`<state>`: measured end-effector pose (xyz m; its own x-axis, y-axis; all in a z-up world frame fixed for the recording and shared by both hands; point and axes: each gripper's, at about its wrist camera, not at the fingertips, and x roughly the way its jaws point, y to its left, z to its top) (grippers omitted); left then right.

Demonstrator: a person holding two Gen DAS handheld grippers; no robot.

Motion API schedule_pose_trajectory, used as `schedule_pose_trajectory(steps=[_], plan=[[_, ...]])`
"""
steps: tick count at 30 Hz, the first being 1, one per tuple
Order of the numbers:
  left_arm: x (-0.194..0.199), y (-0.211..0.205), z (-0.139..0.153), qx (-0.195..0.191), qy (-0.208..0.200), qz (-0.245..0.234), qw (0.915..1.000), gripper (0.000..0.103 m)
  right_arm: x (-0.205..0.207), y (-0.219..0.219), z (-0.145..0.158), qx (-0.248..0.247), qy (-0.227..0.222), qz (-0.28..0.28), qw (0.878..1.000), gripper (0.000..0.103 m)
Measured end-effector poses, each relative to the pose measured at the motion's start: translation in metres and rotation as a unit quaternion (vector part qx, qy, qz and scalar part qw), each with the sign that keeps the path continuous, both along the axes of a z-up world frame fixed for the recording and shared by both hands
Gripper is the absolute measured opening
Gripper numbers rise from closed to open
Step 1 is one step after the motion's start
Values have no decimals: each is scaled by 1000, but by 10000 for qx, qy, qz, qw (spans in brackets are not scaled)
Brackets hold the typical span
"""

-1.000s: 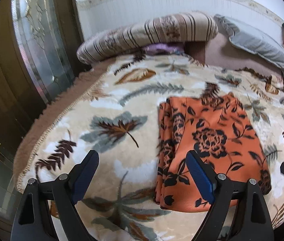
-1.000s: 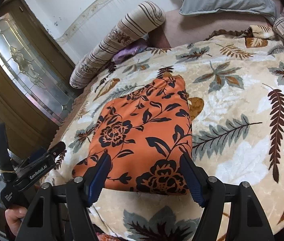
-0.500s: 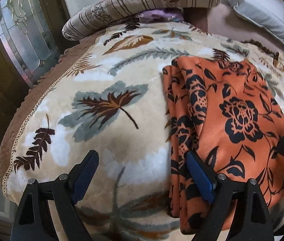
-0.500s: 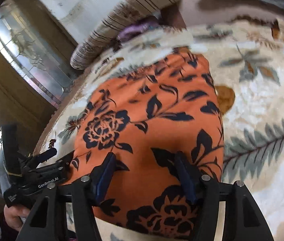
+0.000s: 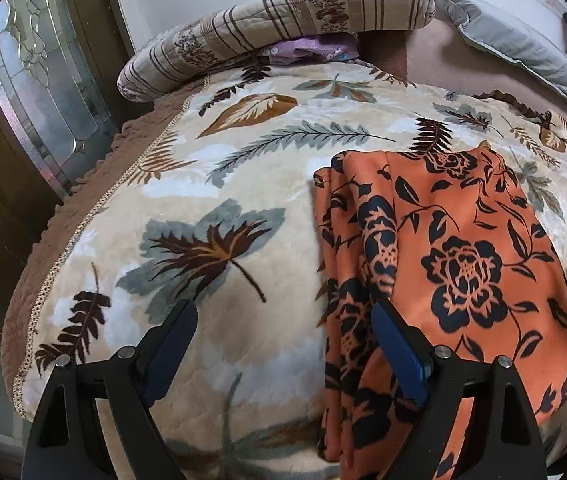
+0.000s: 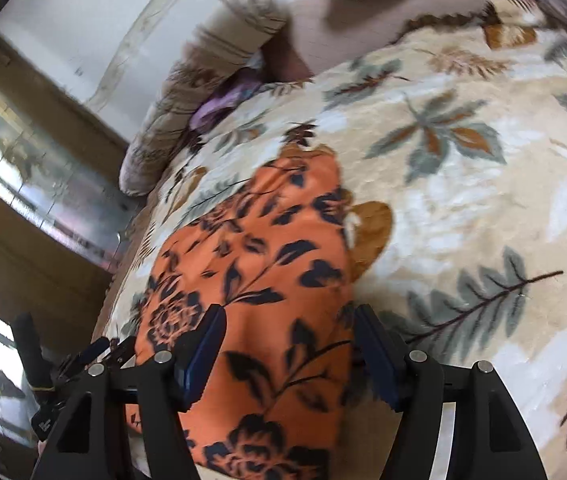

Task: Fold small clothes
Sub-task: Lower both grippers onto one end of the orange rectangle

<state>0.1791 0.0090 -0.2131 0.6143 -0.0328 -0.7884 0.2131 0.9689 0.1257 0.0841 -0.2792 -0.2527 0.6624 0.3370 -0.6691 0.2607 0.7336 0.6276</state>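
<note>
While both grippers hang open over its near end, the left gripper (image 5: 283, 356) straddling its 9 o'clock edge and the right gripper (image 6: 287, 352) just widening, gripping nothing, the orange garment (image 5: 463, 264) lies partly folded on the blanket (image 5: 203, 200); 1 more fold likely remains.

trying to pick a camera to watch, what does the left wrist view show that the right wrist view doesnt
Only the left wrist view shows the layered folded side edge of the orange black-flowered garment, with the open left gripper straddling it over the blanket.

Only the right wrist view shows the garment's other side edge between the open jaws of the right gripper, whose jaws have just been moving, and the whole left gripper from outside.

Both share the leaf-patterned plush blanket, striped bolster, grey pillow and mirrored wooden door.
</note>
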Motion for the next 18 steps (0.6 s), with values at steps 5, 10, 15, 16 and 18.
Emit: schedule_pose_trajectory(steps=[5,10,15,16,18], plan=[[12,-4,-3,-109,122,6,9999,89,3,-17,-21,431,162,-101,9989,71],[19,-8,-4,-163,146,-21,9998,89,13,-22,-40,891,251,-6,9957,71],[24,-10,-6,-215,164,-41,9996,89,19,-26,-50,1244,143,11,9921,74],[25,-9,-6,-259,194,-33,9995,89,21,-26,-51,1331,109,35,9910,74],[27,-7,-5,-364,277,-31,9989,89,23,-28,-55,1550,54,82,9879,74]])
